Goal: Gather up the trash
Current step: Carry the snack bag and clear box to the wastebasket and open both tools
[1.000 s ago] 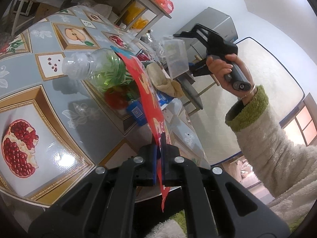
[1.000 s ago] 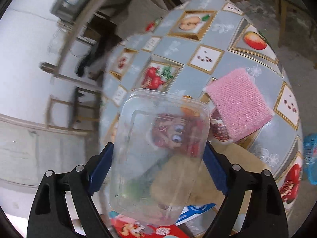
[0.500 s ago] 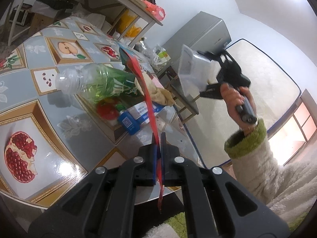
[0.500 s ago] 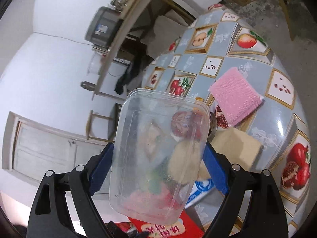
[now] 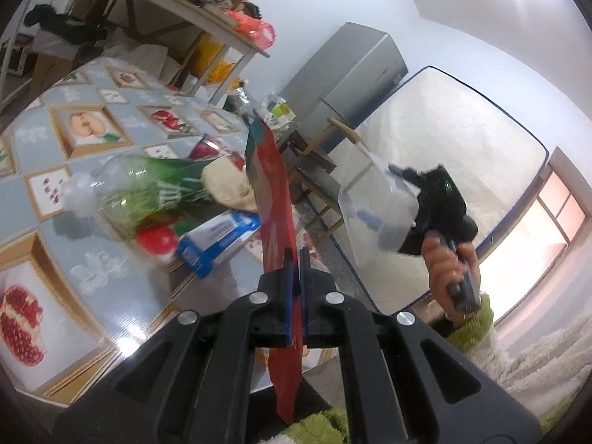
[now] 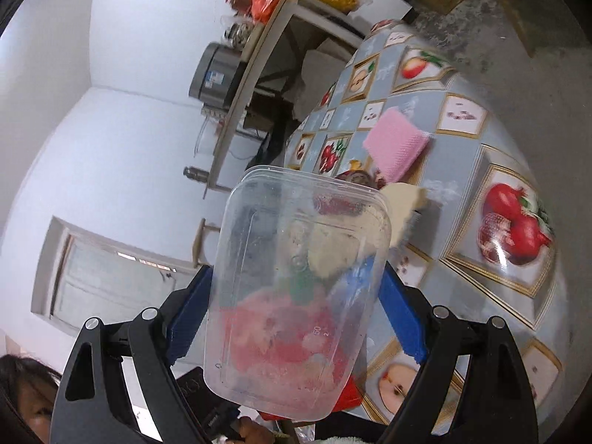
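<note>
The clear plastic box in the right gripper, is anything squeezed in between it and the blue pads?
No. The clear plastic box sits straight between the right gripper's blue pads, one on each side, with nothing visible wedged in.

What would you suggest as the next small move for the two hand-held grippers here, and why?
Probably bring the right hand-held gripper and its clear plastic container beside the red wrapper pinched in the left hand-held gripper, so the wrapper can go inside. Both are lifted clear of the table, and the container looks empty.
</note>
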The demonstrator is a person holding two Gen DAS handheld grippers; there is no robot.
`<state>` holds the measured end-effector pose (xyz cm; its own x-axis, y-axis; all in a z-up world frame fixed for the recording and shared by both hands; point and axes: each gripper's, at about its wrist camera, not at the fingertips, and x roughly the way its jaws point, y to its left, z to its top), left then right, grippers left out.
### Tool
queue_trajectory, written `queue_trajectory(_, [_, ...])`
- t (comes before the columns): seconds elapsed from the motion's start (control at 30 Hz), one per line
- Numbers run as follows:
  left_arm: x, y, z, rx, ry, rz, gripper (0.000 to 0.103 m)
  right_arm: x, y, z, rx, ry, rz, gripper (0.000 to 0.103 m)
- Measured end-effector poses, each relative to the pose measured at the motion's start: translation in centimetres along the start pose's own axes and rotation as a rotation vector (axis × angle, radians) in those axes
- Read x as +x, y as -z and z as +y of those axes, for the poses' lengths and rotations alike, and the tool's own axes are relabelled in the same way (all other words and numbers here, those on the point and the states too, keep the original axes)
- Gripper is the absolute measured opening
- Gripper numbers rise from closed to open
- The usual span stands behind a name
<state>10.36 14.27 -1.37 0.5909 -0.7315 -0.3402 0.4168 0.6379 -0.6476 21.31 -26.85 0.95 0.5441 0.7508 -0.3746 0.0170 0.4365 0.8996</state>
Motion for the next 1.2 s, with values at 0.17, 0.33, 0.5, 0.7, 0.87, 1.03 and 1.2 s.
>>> queue_trajectory(0.17, [1.9, -0.8, -1.7, 0.028, 0.027, 0.025, 0.000, -4.5, 1.0, -2.4, 0.043, -0.019, -0.078, 0.085])
queue_trajectory(0.33, [3.9, -1.5, -3.8, 0.062, 0.056, 0.044, 0.000, -8.9, 1.7, -4.9, 0.085, -0.020, -0.161, 0.085])
queue_trajectory(0.5, [6.4, -2.5, -6.8, 0.107, 0.108, 0.066, 0.000, -13.3, 2.7, -7.4, 0.122, -0.012, -0.260, 0.084])
queue_trajectory(0.7, [11.2, -3.7, -11.2, 0.165, 0.219, 0.128, 0.000, -20.4, 4.8, -11.9, 0.205, 0.043, -0.426, 0.084])
queue_trajectory(0.87, [18.5, -3.7, -16.0, 0.217, 0.308, 0.256, 0.000, -25.6, 7.2, -16.7, 0.294, 0.090, -0.551, 0.085])
queue_trajectory(1.03, [28.4, -0.9, -20.9, 0.262, 0.339, 0.438, 0.000, -28.9, 9.3, -23.1, 0.417, 0.130, -0.618, 0.085])
queue_trajectory(1.2, [37.9, 3.9, -24.1, 0.286, 0.295, 0.630, 0.000, -29.9, 9.8, -29.9, 0.530, 0.208, -0.634, 0.085])
